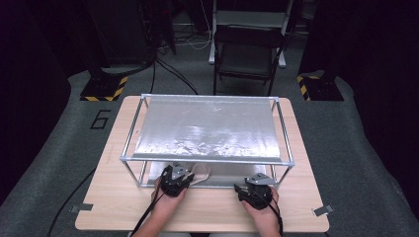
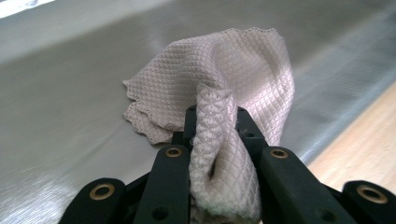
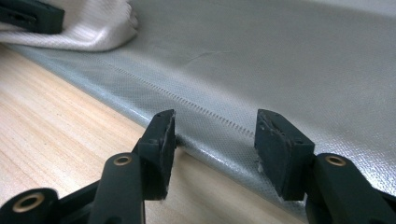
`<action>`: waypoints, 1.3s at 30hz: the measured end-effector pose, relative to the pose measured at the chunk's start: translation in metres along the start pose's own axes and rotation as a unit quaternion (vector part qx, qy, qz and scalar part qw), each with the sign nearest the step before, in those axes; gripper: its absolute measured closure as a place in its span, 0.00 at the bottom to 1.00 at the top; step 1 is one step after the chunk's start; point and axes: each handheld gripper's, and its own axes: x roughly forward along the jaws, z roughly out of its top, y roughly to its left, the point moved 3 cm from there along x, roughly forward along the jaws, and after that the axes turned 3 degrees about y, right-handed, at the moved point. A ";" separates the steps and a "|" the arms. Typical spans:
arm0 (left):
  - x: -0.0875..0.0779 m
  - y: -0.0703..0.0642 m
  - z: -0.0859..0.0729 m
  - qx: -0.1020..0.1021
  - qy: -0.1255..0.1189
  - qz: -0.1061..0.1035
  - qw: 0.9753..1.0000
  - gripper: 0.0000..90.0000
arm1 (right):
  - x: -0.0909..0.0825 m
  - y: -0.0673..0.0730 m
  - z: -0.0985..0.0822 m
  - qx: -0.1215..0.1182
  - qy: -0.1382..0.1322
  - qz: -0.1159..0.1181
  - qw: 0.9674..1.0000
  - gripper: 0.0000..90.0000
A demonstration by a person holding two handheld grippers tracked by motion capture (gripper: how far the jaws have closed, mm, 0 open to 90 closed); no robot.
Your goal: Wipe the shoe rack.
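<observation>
Pale waffle-weave cloth (image 2: 243,88) pinched beneath the metal-framed rack (image 1: 207,159).
Left gripper (image 2: 215,135) clenches the cloth on silver sheet (image 2: 70,116), lower centre; right gripper (image 3: 212,140) hovers released.

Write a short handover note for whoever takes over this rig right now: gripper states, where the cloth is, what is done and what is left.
Left gripper: shut on the cloth, a fold pinched between its jaws.
Right gripper: open, nothing held, at the near edge of the silver sheet.
Cloth: bunched on the silver sheet under the metal frame, at its front.
Done: cloth gripped.
Left: probably lifting or spreading it; the right gripper could take another edge.
</observation>
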 end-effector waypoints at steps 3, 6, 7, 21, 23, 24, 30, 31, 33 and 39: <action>-0.003 0.008 -0.002 0.015 0.005 0.009 1.000 0.88 | 0.000 0.000 0.000 0.000 0.000 0.000 1.000 0.54; -0.011 0.023 -0.006 0.029 0.012 0.030 0.999 0.88 | 0.000 0.000 0.000 0.001 0.000 0.000 1.000 0.54; -0.014 0.029 -0.007 0.034 0.013 0.029 0.999 0.88 | 0.000 0.000 0.000 0.001 0.000 0.000 1.000 0.54; -0.041 0.071 -0.030 -0.023 0.016 0.091 0.995 0.88 | 0.000 0.001 0.000 0.006 0.000 0.001 1.000 0.54; -0.035 0.063 -0.027 -0.032 0.007 0.082 0.996 0.88 | 0.000 0.000 0.000 0.001 0.000 0.000 1.000 0.54; -0.033 0.061 -0.026 -0.025 0.006 0.078 0.997 0.88 | 0.000 0.001 0.000 0.007 0.000 0.001 1.000 0.54; -0.015 0.027 -0.014 -0.030 -0.009 0.025 0.999 0.88 | 0.000 0.001 0.000 0.008 0.000 0.001 1.000 0.54; -0.013 0.025 -0.013 -0.022 -0.010 0.031 0.999 0.88 | 0.000 0.001 0.000 0.008 0.000 0.001 1.000 0.54; -0.012 0.023 -0.012 -0.020 -0.008 0.025 0.999 0.88 | 0.000 0.001 0.000 0.008 0.000 0.001 1.000 0.54; -0.025 0.043 -0.020 -0.013 0.004 0.053 0.998 0.88 | 0.000 0.000 0.000 0.004 -0.001 0.001 1.000 0.54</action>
